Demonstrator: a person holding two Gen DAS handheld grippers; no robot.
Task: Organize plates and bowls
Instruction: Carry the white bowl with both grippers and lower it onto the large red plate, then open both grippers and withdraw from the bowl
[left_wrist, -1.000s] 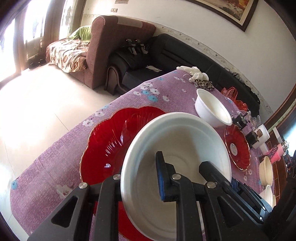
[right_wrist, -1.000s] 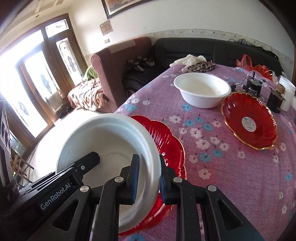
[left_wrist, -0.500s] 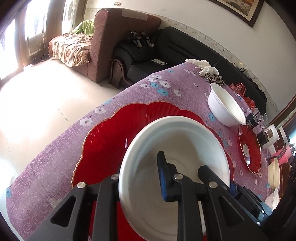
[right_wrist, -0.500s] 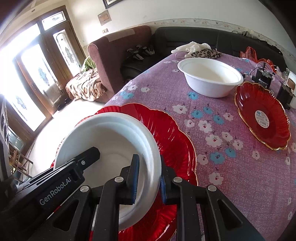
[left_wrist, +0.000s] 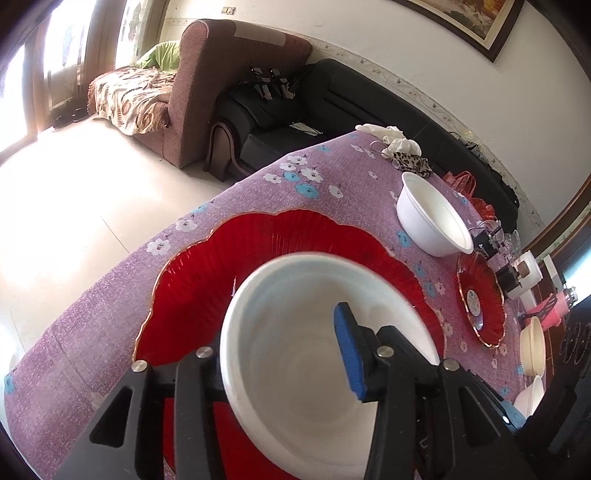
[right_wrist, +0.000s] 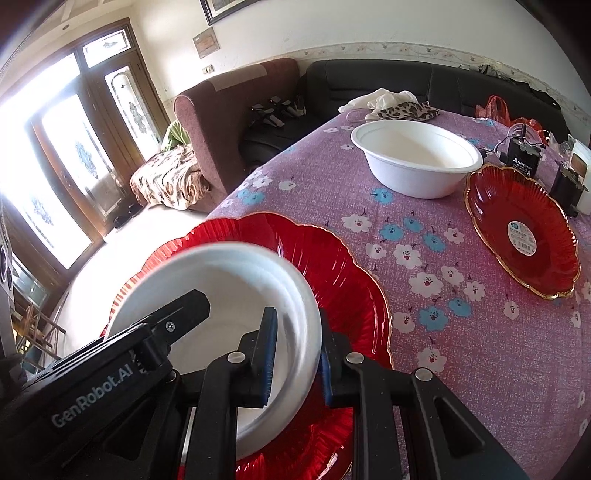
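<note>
White bowl: sits on red plate.
Right gripper: pinches rim at 3 o'clock.
Left gripper: jaws opening, straddling rim at 9 o'clock.

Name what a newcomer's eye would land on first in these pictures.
First, the big red scalloped plate at the near end of the purple flowered tablecloth, with a white bowl sitting in it. The right gripper pinches that bowl's rim, while the left gripper straddles the opposite rim, jaws opening. Farther back stand a second white bowl and a smaller red plate.
</note>
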